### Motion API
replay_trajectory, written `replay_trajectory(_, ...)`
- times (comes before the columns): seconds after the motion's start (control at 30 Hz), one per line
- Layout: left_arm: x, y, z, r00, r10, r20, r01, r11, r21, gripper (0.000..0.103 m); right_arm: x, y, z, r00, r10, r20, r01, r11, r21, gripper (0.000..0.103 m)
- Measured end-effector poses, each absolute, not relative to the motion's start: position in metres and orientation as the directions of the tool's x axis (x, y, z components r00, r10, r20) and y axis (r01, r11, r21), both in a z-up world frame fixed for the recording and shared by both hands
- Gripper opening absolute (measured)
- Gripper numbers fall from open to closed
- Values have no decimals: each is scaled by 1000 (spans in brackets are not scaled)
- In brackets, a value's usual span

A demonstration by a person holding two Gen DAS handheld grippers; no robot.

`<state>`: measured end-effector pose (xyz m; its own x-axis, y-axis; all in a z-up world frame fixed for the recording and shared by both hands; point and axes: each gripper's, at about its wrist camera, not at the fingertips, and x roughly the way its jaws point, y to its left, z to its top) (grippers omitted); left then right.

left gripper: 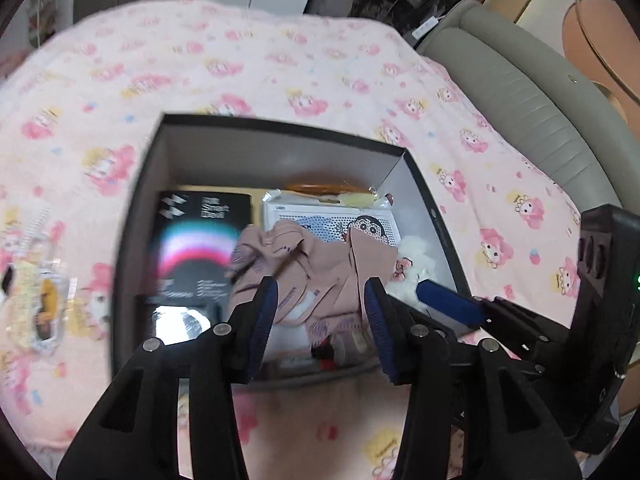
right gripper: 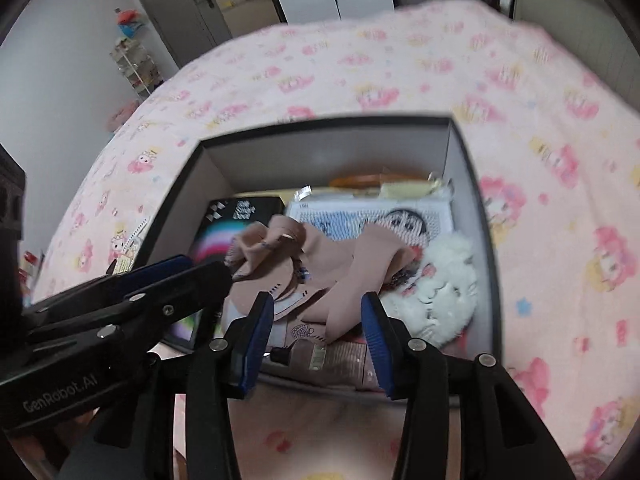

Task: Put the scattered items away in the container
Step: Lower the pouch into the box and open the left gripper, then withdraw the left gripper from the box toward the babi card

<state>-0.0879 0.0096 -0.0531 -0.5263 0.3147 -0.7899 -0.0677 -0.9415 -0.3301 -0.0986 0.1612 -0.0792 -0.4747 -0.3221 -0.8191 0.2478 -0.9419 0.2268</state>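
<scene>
Packets in clear wrap [left gripper: 38, 300] lay on the pink printed blanket [left gripper: 280, 64] at the far left of the left wrist view, outside the container and apart from its left wall. Next came the dark open box [left gripper: 136, 216], resting on the blanket. Inside it, at the left, lay a black booklet with a rainbow arc [left gripper: 196, 248]; in the middle, a crumpled beige cloth [left gripper: 304, 272] spread over the other contents; behind it, a white cartoon-printed board [left gripper: 372, 224] and an orange item [left gripper: 320, 188] against the far wall; at the right, a white plush toy [right gripper: 440, 292]. A tube [right gripper: 316, 354] lay along the near wall.

The left gripper [left gripper: 320, 320] hung over the box's near edge, its blue-padded jaws wide apart and holding nothing. The right gripper [right gripper: 318, 328] hung just beside it over the same edge, likewise spread wide with nothing between its fingers. A grey padded bed edge [left gripper: 520, 104] ran along the right.
</scene>
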Motion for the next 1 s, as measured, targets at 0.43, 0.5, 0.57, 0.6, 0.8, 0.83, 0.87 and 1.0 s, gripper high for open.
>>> replay_trajectory(0.43,-3,-24,-5,-605,284,-744,-88,-952,-292,47,-31,129,-46,-496,-352,-793,248,-933,260,47)
replay_trajectory(0.5,6,-29,-1,-611,284,-738,-87,-952,-295,47,-24,122,-44,-497,-363,-788,259,-929,265,47)
replay_trajectory(0.57,15,-36,2,-623,284,-729,-81,-950,-300,47,-18,116,-41,-501,-373,-781,269,-925,269,47)
replay_trajectory(0.6,18,-39,3,-625,283,-728,-76,-949,-305,47,-14,112,-38,-507,-370,-779,275,-925,260,47)
replay_trajectory(0.8,34,-69,2,-631,278,-724,-35,-943,-331,47,0,88,-31,-522,-353,-777,313,-926,210,47)
replay_trajectory(0.83,37,-73,1,-632,275,-724,-30,-943,-331,47,1,84,-31,-520,-354,-778,317,-925,209,47)
replay_trajectory(0.87,39,-78,0,-634,272,-724,-23,-943,-333,47,1,80,-32,-516,-356,-779,322,-923,209,47)
replay_trajectory(1.0,48,-100,-5,-644,252,-722,7,-942,-336,48,2,57,-31,-506,-371,-779,354,-913,204,48)
